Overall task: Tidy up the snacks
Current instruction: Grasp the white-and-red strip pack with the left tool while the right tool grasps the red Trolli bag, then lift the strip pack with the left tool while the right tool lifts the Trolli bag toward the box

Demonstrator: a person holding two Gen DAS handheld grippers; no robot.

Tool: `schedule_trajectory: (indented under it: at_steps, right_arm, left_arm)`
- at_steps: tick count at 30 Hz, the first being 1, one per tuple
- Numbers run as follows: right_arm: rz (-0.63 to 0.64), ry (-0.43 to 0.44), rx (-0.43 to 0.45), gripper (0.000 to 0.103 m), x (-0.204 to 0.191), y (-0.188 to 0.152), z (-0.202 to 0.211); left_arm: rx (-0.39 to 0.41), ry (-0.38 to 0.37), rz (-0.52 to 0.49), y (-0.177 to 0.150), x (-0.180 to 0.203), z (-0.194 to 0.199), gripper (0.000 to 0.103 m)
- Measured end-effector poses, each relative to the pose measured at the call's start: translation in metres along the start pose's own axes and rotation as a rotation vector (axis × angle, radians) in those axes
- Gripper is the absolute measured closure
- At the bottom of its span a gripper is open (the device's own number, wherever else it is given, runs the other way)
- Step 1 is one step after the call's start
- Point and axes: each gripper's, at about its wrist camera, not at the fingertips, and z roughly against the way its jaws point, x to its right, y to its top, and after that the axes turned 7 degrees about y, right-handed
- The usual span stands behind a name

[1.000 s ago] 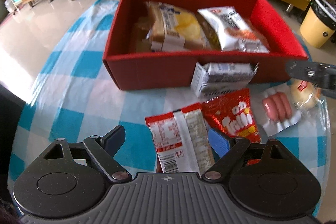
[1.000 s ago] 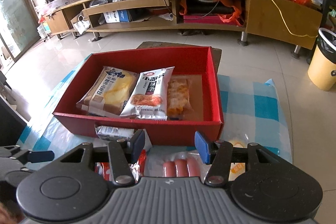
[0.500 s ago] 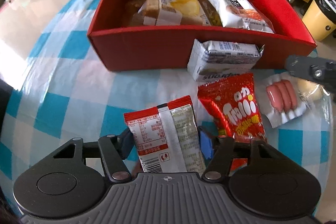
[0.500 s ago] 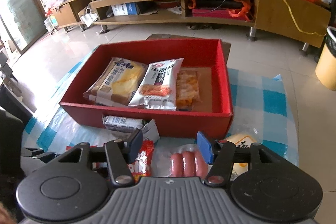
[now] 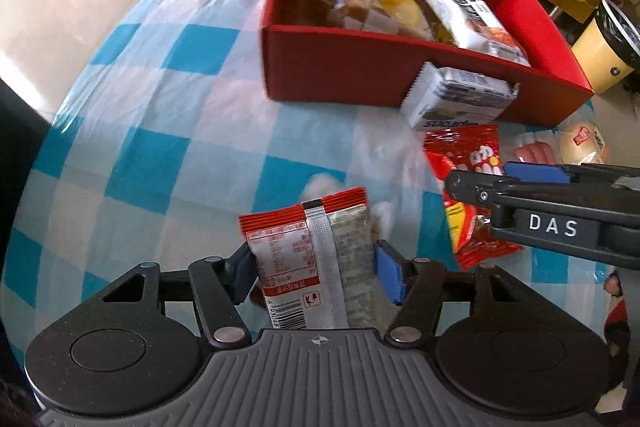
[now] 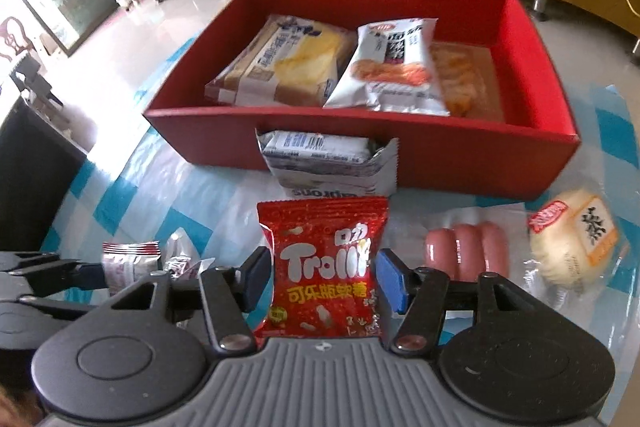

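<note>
Left wrist view: the left hand-held gripper (image 5: 316,277) is clamped on a red-and-silver sachet (image 5: 316,259), one pad on each long edge, so the packet stands up off the checked cloth (image 5: 160,155) ready for carrying. Its jaws have just been closing, with the sachet between them. The red box (image 5: 340,71), the apparent destination, lies ahead and already holds a bread pack (image 5: 372,3) and a white crisp bag (image 5: 476,19). A wrapped biscuit block (image 5: 456,99) leans against the box's front wall, outside it.

Right wrist view: the right hand-held gripper (image 6: 322,281) straddles the red Trolli bag (image 6: 326,267), which lies flat on the cloth. Its jaws have just been opening, and the pads stand just beside the bag's edges without visibly pressing, which suggests alignment before a grasp. The sausage pack (image 6: 466,255) and round bun (image 6: 572,239) wait to the right, near the box.
</note>
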Motion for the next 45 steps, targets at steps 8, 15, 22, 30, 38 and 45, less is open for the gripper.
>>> schedule_trajectory:
  at_steps: [8, 15, 22, 30, 38, 45]
  right_arm:
    - [0.046, -0.016, -0.026, 0.03, -0.011, -0.002, -0.017]
    - [0.175, -0.101, -0.02, 0.051, -0.025, -0.012, -0.017]
    - [0.142, -0.097, -0.015, 0.055, -0.021, -0.028, 0.002]
    - [0.124, -0.098, -0.027, 0.055, -0.028, -0.055, 0.017]
    - [0.14, -0.103, -0.048, 0.055, -0.03, -0.063, 0.011]
    - [0.157, -0.103, -0.043, 0.053, -0.03, -0.062, 0.009]
  left_arm:
    - [-0.011, -0.013, 0.021, 0.0, -0.014, -0.004, 0.02]
    - [-0.04, 0.008, 0.006, -0.014, -0.011, -0.012, 0.022]
    - [-0.04, -0.005, 0.024, -0.02, -0.017, -0.005, 0.033]
    - [-0.041, -0.01, 0.031, -0.03, -0.018, 0.0, 0.02]
    - [-0.063, 0.046, 0.033, -0.045, -0.014, -0.009, 0.011]
    - [-0.023, 0.089, 0.021, -0.056, -0.005, -0.002, 0.025]
